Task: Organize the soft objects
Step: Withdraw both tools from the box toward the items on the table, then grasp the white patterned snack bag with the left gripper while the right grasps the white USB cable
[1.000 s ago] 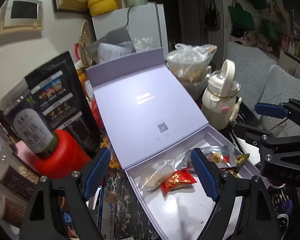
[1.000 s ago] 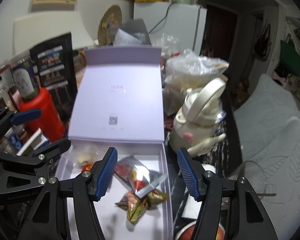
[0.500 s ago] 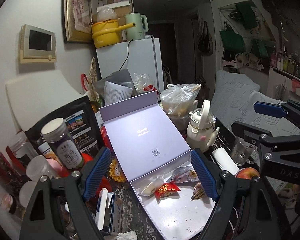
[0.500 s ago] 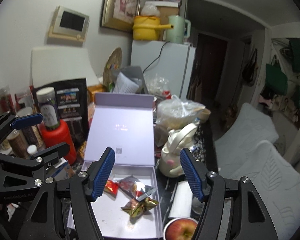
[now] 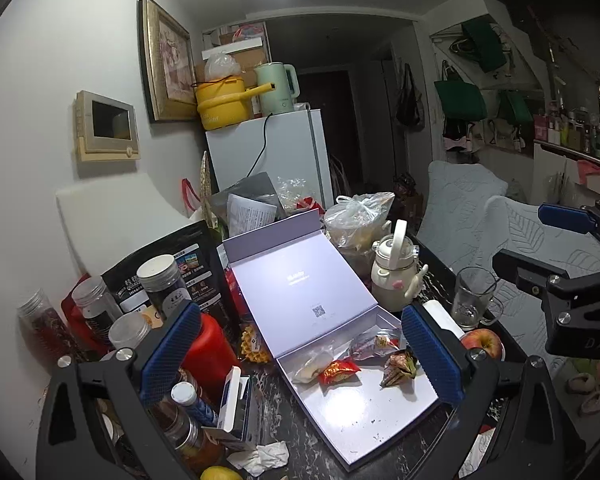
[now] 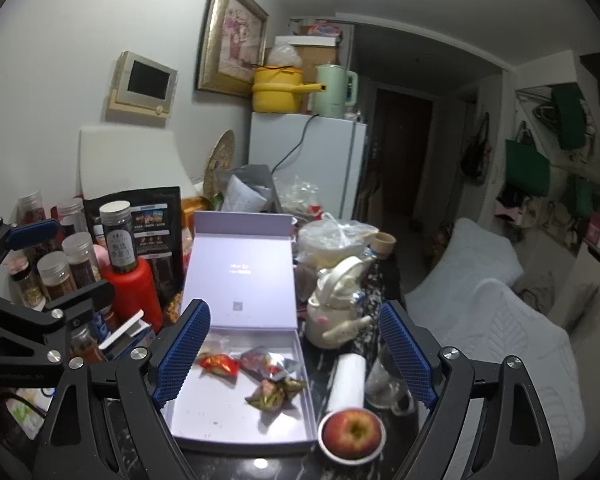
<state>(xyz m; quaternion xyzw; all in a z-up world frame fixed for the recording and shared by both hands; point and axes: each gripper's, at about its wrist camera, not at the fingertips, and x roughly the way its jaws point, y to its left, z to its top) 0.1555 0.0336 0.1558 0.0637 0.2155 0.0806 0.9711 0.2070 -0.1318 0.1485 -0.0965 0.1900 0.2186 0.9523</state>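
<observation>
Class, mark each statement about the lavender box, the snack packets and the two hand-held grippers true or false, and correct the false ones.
1. The lavender box stands open, lid up. True.
2. The red snack packet lies on the table outside the box. False: it lies inside the box.
3. The left hand-held gripper is shut on a packet. False: it is open, holding nothing.
4. The apple sits outside the box. True.
5. The right hand-held gripper is open. True.

Both grippers (image 5: 300, 354) (image 6: 296, 354) higher, farther from box (image 5: 364, 408).
</observation>
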